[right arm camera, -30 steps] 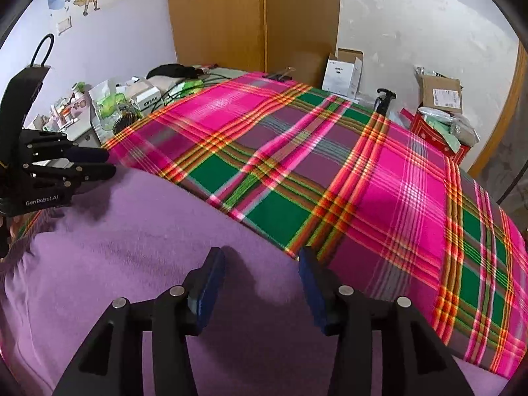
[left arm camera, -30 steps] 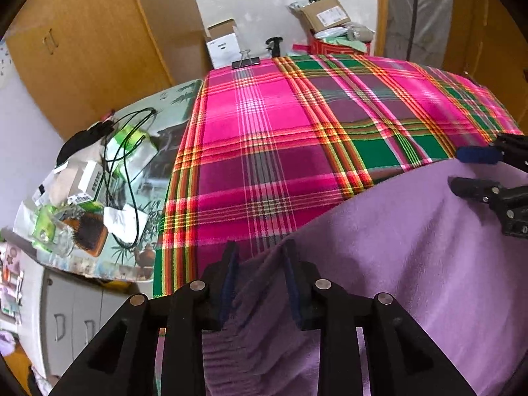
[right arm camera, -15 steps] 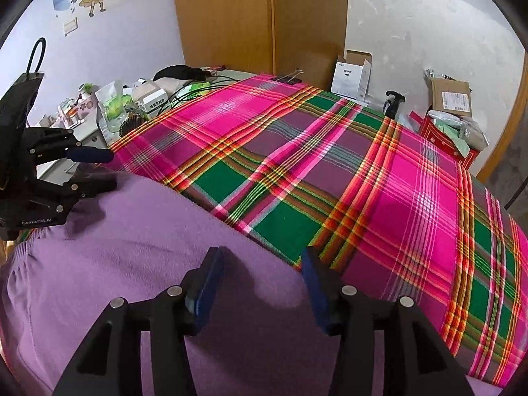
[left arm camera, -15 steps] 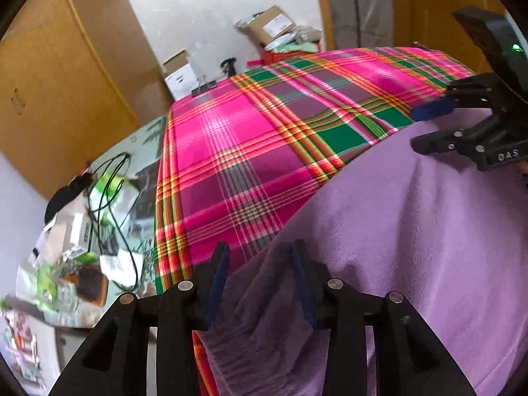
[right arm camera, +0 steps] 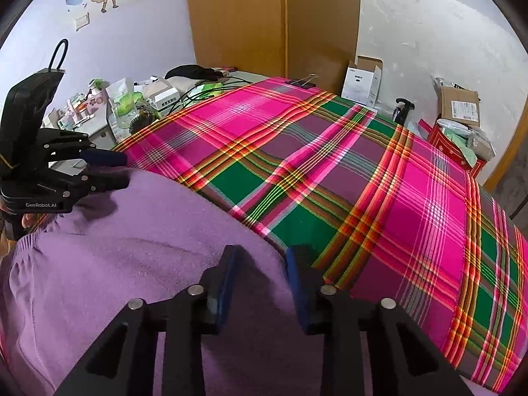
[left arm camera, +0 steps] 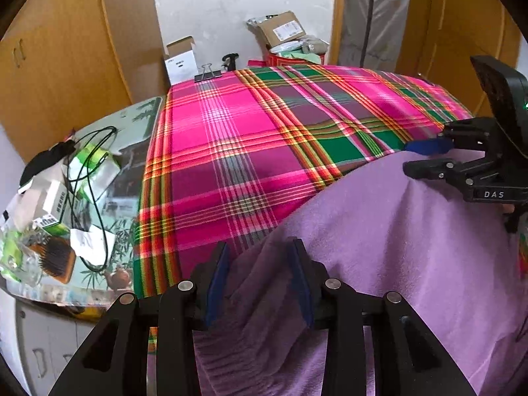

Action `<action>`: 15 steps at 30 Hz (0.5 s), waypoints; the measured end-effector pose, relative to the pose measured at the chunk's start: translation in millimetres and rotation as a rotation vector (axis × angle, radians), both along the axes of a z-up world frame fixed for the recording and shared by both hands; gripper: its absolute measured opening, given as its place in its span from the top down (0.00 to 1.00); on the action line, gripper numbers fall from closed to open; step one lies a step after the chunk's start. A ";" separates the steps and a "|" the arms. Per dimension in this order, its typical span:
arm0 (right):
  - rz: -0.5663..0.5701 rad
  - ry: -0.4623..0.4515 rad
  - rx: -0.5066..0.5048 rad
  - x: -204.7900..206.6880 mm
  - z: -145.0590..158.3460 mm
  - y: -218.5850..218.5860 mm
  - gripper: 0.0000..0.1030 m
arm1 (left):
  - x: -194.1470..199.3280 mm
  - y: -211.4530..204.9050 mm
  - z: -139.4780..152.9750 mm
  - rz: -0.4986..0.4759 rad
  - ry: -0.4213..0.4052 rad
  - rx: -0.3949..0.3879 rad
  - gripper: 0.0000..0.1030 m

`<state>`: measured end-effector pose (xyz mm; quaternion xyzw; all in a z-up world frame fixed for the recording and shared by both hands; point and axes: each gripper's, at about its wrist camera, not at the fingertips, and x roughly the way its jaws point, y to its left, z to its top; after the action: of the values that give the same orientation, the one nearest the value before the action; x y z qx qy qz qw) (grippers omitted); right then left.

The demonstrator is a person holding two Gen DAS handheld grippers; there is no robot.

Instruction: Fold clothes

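Since the earlier frame, right gripper [right arm camera: 260, 264] jaws have just been closing and now stand narrower astride the edge of the one purple sweater [right arm camera: 138, 264]; whether the pads pinch it I cannot tell. Left gripper [left arm camera: 259, 264], jaws part-open and lately narrowing slightly, has a fold between them. The sweater lies on the plaid cloth [left arm camera: 250, 151]. Beyond: one binder clip [left arm camera: 208, 73], two cardboard boxes, a hairbrush [left arm camera: 54, 259].

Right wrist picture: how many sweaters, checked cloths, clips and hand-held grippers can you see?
Purple sweater: 1
Plaid cloth: 1
Binder clip: 1
Hand-held grippers: 2 (left hand-held gripper, right hand-held gripper)
Total: 5
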<state>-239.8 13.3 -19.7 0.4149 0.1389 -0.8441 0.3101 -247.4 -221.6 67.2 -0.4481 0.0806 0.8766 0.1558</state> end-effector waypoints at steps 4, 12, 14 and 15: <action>0.008 0.003 0.000 2.9 0.2 -1.2 0.83 | 0.1 3.6 0.3 -0.023 0.002 -0.012 0.67; 0.016 0.046 0.044 13.7 1.7 -9.1 0.95 | 7.0 16.4 1.5 -0.054 0.031 -0.058 0.93; 0.009 0.057 0.050 17.2 3.6 -9.2 0.96 | 11.2 21.8 4.1 -0.054 0.072 -0.097 0.93; 0.004 0.063 0.050 19.7 5.2 -9.1 0.96 | 12.8 22.1 6.9 -0.051 0.083 -0.098 0.94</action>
<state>-220.1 4.2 -14.5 0.3955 0.1706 -0.8522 0.2969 -234.6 -199.6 74.1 -0.4164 0.1413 0.8851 0.1523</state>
